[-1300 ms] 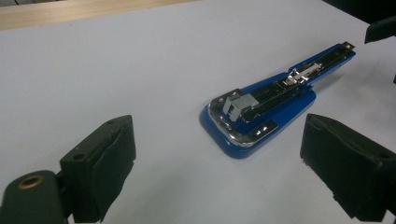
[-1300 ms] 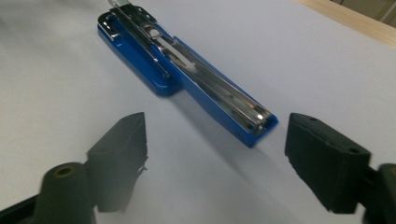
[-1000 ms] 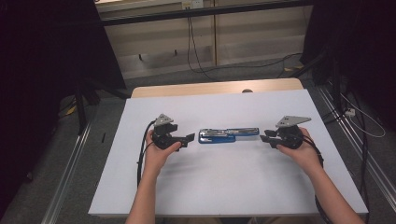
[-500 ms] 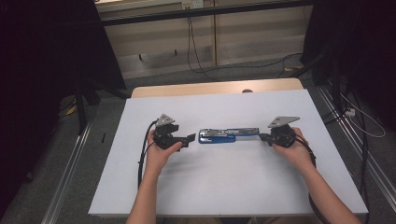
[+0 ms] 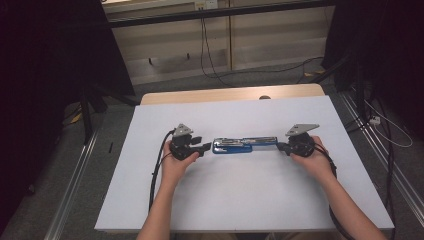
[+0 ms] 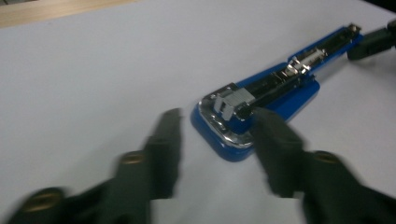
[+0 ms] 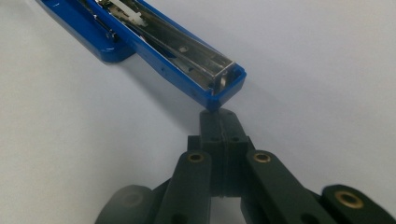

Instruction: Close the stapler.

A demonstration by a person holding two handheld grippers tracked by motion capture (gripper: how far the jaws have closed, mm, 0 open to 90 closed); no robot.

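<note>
On the white counter [image 5: 240, 200] the opened blue stapler [image 5: 244, 145] lies between both tools. The right hand-held gripper [image 7: 218, 122], clenched, has moved in against its end; the left hand-held gripper [image 6: 215, 140] gapes, likely bracing.

Blue stapler [image 5: 244, 145] between two grippers

White table [image 5: 240, 200], black cables [image 5: 210, 55] on grey floor [image 5: 100, 150] behind.
</note>
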